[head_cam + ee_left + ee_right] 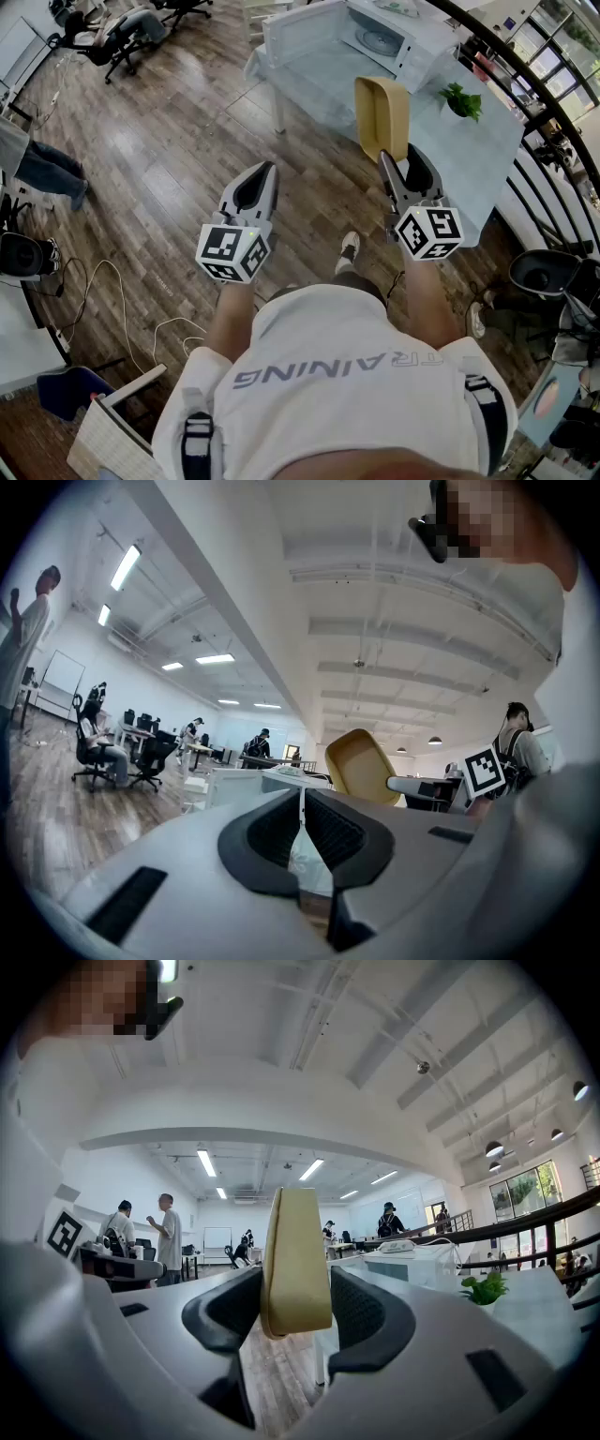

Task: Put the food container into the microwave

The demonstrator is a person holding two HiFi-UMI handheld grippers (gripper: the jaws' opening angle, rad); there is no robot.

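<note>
- Yellow rectangular plastic food container (382, 114), clamped on edge between the right gripper (401, 157) jaws, just short of the white open-door microwave oven (305, 33); only bare yellow walls inside.
- Round glass turntable (380, 40) in the microwave cavity.
- Left gripper (301, 803) further from the microwave, jaws pressed together, empty.
- Small green potted plant (461, 101) right of the microwave.

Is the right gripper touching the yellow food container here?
Touching: the right gripper view shows the right gripper clamping the food container between both jaws.

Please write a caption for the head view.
Right claw holds a tan rectangular food container; open white microwave on table ahead.
</note>
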